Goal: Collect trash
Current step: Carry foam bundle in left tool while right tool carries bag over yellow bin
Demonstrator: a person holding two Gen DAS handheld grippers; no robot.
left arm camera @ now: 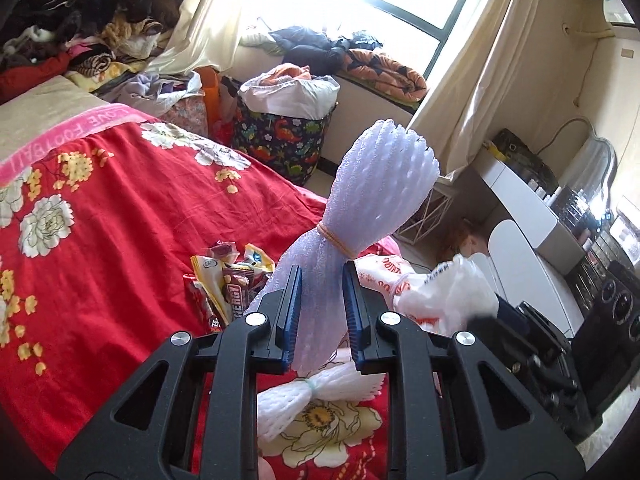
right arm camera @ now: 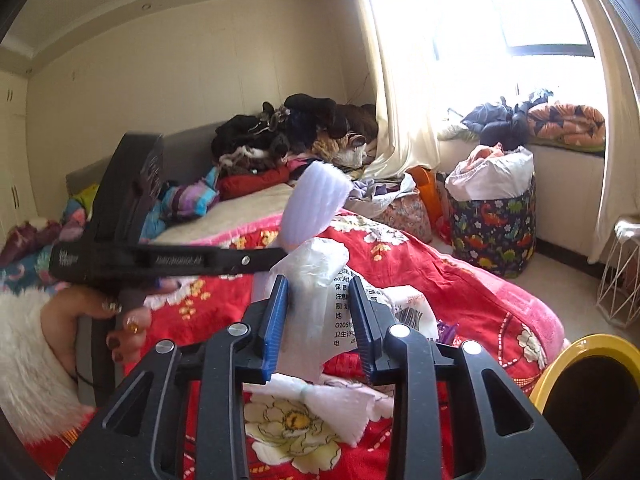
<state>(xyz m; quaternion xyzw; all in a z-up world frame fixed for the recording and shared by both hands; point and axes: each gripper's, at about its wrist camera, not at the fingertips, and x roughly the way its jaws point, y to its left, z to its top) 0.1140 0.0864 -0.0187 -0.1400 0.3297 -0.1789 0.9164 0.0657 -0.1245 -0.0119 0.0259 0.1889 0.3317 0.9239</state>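
My left gripper (left arm camera: 322, 276) is shut on a bundle of white foam netting (left arm camera: 372, 188) tied with a rubber band, held upright above the red floral bedspread (left arm camera: 120, 208). The bundle's top also shows in the right wrist view (right arm camera: 316, 200). My right gripper (right arm camera: 320, 286) is shut on a white printed plastic bag (right arm camera: 320, 276), lifted over the bed; the bag also shows in the left wrist view (left arm camera: 440, 292). A second foam net bundle (left arm camera: 320, 392) lies on the bedspread below, also seen in the right wrist view (right arm camera: 324, 400). Snack wrappers (left arm camera: 232, 280) lie in a heap on the bed.
A yellow-rimmed bin (right arm camera: 588, 384) stands at the lower right. A dinosaur-print basket (left arm camera: 280, 136) full of laundry stands on the floor by the window. Clothes (left arm camera: 80, 20) are piled at the bed's head. A white desk (left arm camera: 520, 208) and wire stool (right arm camera: 620, 272) stand to the right.
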